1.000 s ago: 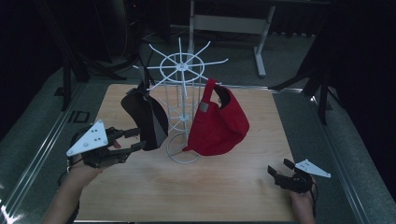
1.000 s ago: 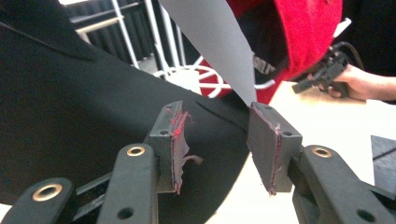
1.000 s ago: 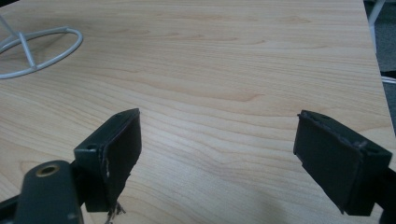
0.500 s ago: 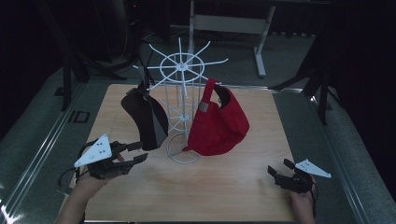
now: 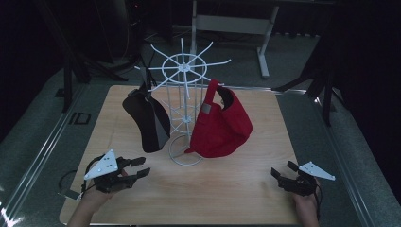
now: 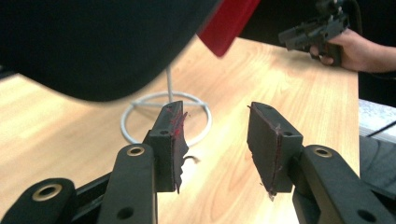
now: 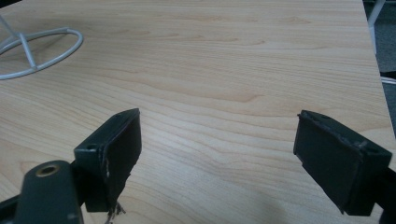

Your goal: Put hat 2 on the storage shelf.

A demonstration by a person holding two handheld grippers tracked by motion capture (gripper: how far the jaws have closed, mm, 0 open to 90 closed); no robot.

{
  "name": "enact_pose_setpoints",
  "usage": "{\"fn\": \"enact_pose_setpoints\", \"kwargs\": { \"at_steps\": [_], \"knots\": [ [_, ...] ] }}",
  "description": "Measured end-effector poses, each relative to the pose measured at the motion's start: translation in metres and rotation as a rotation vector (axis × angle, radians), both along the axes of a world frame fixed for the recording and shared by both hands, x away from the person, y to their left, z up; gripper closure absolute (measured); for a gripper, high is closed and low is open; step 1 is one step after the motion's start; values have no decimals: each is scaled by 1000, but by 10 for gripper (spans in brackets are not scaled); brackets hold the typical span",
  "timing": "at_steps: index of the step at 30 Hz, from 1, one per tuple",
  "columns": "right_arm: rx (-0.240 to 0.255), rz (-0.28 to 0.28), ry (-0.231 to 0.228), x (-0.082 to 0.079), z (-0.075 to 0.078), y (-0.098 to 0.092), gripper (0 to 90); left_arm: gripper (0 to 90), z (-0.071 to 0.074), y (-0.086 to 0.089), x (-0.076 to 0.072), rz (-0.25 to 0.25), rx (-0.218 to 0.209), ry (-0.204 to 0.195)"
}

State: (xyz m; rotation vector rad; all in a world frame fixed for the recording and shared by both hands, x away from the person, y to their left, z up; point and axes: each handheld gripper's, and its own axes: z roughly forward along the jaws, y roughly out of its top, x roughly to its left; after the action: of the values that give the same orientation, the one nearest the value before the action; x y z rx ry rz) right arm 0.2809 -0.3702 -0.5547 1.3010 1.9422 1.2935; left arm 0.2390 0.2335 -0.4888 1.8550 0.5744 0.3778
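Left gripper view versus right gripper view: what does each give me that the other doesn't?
Left gripper view alone: the black cap hanging close above the open jaws, a corner of the red cap, and the other hand-held gripper in a hand across the table. Right gripper view alone: its own jaws spread wide over bare table, with the table's far edge. Both share: the wooden tabletop and the white rack's base ring.

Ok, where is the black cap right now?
In the high view, the black cap hangs on the left side of the white wire rack, opposite the red cap, just beyond the left gripper.
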Motion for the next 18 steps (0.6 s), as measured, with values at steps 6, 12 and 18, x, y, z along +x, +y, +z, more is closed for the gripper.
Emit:
{"fn": "enact_pose_setpoints", "kwargs": {
  "at_steps": [6, 12, 18],
  "knots": [
    [2, 1, -1, 0, 0, 0, 150, 531, -23, 5, -2, 29, -11, 48],
    [4, 1, -1, 0, 0, 0, 150, 481, -43, 9, -5, 60, 25, 66],
    [1, 0, -3, 0, 0, 0, 150, 379, -53, 13, -7, 111, 44, 90]
  ]
}}
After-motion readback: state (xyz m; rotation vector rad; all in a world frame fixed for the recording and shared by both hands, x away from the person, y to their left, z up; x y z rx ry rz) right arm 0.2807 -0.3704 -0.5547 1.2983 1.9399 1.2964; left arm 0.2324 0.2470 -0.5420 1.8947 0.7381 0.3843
